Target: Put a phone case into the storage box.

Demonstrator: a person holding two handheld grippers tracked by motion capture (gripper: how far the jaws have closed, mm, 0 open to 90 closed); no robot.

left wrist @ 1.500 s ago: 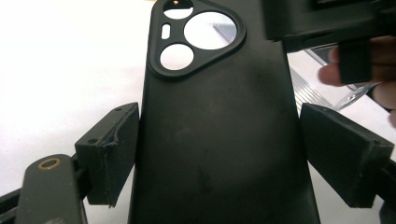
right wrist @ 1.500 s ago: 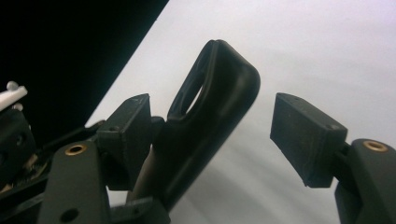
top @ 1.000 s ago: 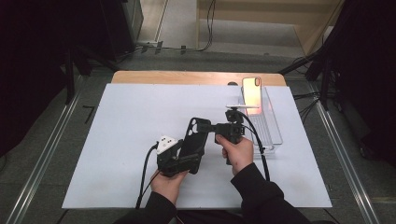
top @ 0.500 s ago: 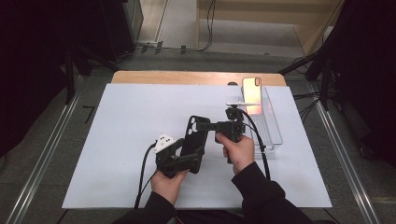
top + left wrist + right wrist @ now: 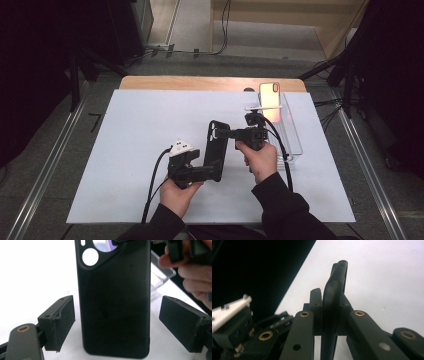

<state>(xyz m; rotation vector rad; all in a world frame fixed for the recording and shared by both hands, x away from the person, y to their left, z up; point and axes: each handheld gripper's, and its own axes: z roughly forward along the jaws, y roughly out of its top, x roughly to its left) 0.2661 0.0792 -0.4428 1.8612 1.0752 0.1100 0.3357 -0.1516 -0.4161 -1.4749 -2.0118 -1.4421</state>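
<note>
Black phone case [image 5: 218, 146] pinched at its top edge by the right tool [image 5: 231, 133], lifted over mid-surface.

Left tool [image 5: 216, 172] was released, jaws wide with the case's lower end between them, untouched (pads clear both sides). Best to centre the case between those pads before clenching, keeping the right grip firm. The clear stand [image 5: 286, 131] with a phone [image 5: 269, 94] stood right of the case; bare white surface [image 5: 130, 130] lay left of it.
</note>
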